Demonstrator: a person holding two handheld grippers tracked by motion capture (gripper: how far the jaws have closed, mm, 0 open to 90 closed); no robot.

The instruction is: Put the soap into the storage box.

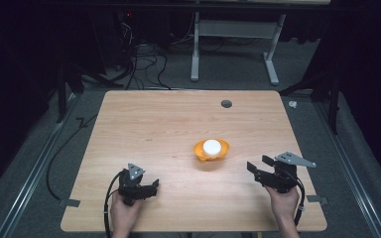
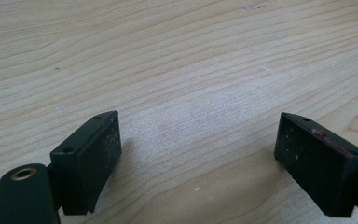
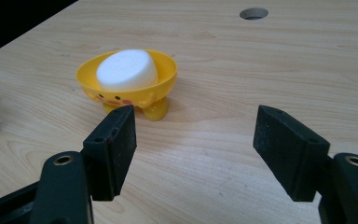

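Observation:
A small yellow duck-faced bowl [image 1: 211,151] [image 3: 135,88] stands on short feet near the middle of the wooden table [image 1: 168,124]. A white round block [image 1: 212,146] [image 3: 127,70] lies inside it. My right gripper [image 1: 259,166] [image 3: 196,151] is open, right of the bowl and pointing toward it, with nothing between its jaws. At the front left, my left gripper [image 1: 154,186] [image 2: 198,158] is open over bare wood [image 2: 191,70], well apart from the bowl.
A round cable hole [image 1: 226,103] [image 3: 253,13] sits near the table's far edge. Beyond the table stand a white desk frame [image 1: 238,44] and loose cables [image 1: 144,64] on the grey floor. A black cable [image 1: 59,158] runs along the table's left side.

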